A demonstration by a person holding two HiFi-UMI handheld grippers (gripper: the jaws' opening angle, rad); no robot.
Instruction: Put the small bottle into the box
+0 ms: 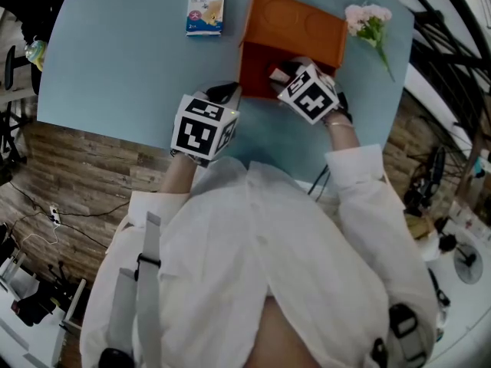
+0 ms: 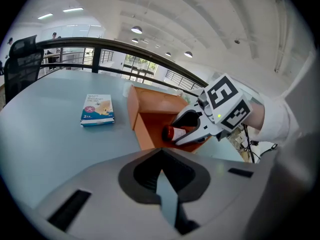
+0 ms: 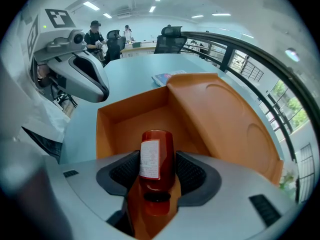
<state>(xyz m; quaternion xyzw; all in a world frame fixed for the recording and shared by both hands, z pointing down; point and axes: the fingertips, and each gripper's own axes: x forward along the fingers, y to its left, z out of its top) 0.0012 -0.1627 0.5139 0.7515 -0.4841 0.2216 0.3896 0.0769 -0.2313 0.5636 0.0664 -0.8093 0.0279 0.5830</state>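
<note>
A small red bottle [image 3: 156, 164] with a white label lies between the pads of my right gripper [image 3: 156, 176], which is shut on it. The bottle [image 2: 176, 132] hangs just inside the open orange box [image 3: 127, 119], above its floor near the front wall. The box's lid [image 1: 295, 20] stands open at the far side. In the head view my right gripper [image 1: 295, 79] covers most of the bottle. My left gripper [image 1: 221, 95] hovers beside the box's front left corner; its jaws [image 2: 162, 176] are shut with nothing in them.
A blue-and-white packet [image 1: 205, 11] lies flat on the light blue table [image 1: 123, 60], left of the box. Pink flowers [image 1: 370, 20] lie to the box's right. The table's near edge runs just below both grippers. Railings and office chairs stand beyond.
</note>
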